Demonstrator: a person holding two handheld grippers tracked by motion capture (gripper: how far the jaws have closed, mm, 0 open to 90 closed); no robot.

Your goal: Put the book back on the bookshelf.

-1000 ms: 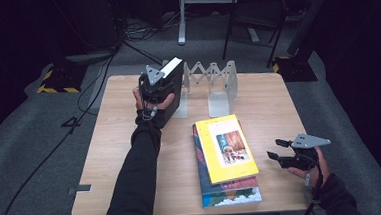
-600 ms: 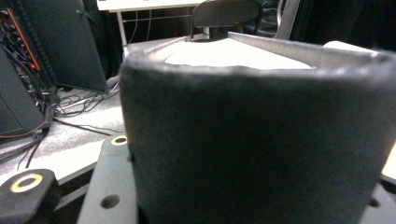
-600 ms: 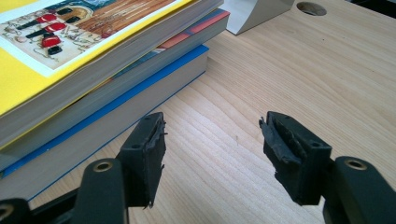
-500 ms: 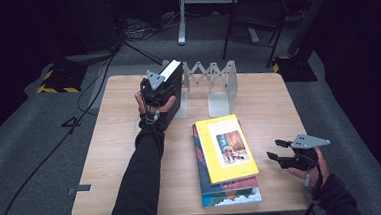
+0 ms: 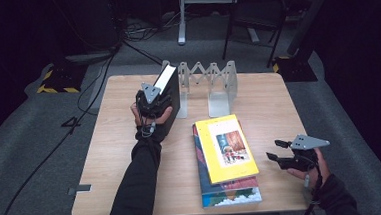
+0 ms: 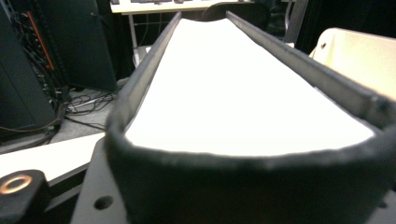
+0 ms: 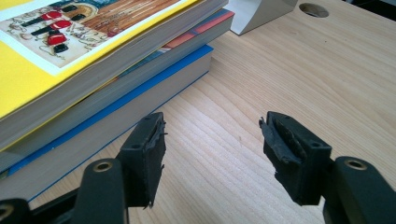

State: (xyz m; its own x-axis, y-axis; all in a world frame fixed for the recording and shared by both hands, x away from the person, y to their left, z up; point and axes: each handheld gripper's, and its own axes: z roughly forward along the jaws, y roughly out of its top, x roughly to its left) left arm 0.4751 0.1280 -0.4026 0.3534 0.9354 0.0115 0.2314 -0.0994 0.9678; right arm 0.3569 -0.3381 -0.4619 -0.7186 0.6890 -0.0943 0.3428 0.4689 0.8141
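the left gripper [image 5: 154,100] is around the near spine end of a thick black hardcover book with white page edges [image 5: 170,88], its jaws having just been opening, though whether the pads press on it cannot be told. the book stands upright at the far left of the light wooden table [image 5: 116,152], at the left end of a folding grey metal book rack [image 5: 212,81]. the right gripper [image 7: 212,144] hovers with jaws apart and empty over the near right of the table, just right of a yellow-covered book [image 5: 228,147] lying on a blue-covered book [image 5: 229,193].

I can read no words or numbers anywhere; my yellow book's [image 5: 228,149] cover picture at my one o'clock bears lettering too small to make out.
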